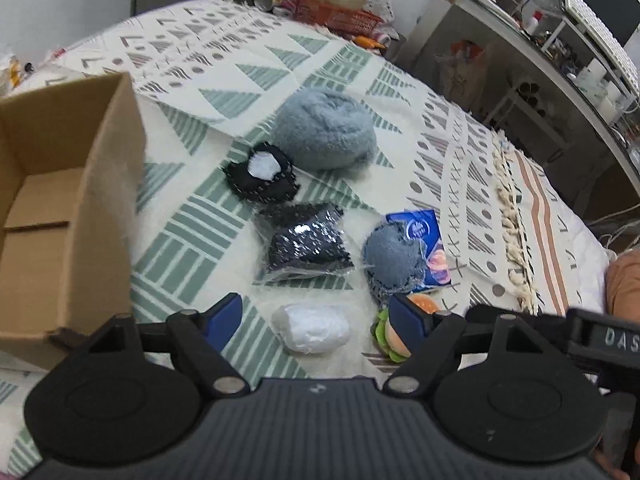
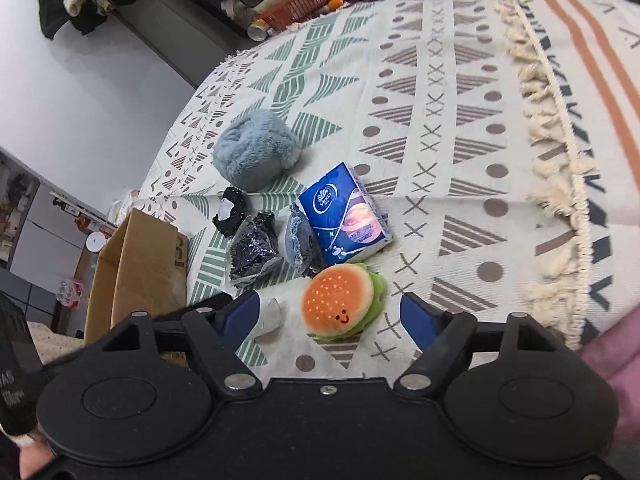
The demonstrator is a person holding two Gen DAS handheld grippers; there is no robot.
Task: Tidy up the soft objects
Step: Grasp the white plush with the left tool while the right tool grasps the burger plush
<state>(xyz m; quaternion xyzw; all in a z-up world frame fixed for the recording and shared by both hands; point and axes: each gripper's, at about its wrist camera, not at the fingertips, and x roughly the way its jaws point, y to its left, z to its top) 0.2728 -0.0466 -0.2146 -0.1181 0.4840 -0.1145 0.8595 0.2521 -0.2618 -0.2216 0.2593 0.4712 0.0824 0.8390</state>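
Your left gripper (image 1: 316, 316) stands released around the white plastic-wrapped bundle (image 1: 311, 328), its long axis running left to right between the pads; your right gripper (image 2: 330, 314), also released, brackets the burger plush (image 2: 340, 300); the cardboard box (image 1: 60, 216) lies left, nearer your left hand.

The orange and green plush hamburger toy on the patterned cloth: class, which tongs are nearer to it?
Right. The right tongs stand open with the plush hamburger toy between their fingers, untouched. The left tongs straddle a white wrapped bundle, beside the burger.
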